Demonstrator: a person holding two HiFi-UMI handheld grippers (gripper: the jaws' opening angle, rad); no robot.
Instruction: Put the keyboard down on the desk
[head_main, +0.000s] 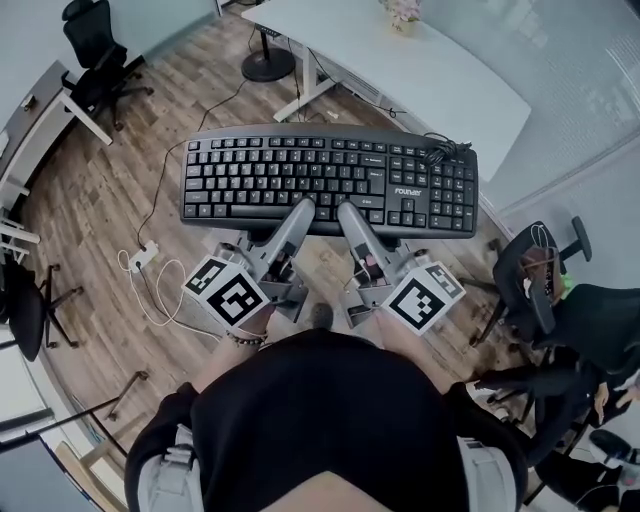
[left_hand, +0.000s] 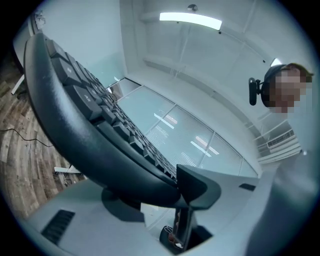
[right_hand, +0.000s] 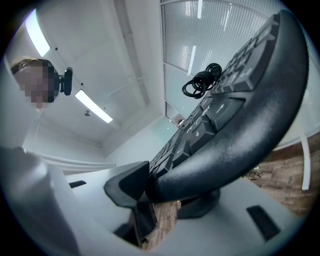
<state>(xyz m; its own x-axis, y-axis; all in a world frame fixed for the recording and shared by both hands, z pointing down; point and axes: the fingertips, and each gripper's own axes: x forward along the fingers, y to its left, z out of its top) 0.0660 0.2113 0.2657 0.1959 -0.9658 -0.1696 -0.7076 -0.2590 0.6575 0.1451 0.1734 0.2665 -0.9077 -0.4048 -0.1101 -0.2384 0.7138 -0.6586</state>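
Head view, left gripper (head_main: 303, 209), right gripper (head_main: 347, 211) each pinching keyboard (head_main: 300, 172), desk (head_main: 440, 85) beyond, chair (head_main: 545, 272) right

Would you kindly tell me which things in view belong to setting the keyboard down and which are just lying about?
In the job: keyboard, clamped by the left gripper and right gripper; its coiled cable; white desk.
Lying about: power strip; upper-left office chair; right-hand office chair; round black stand base.
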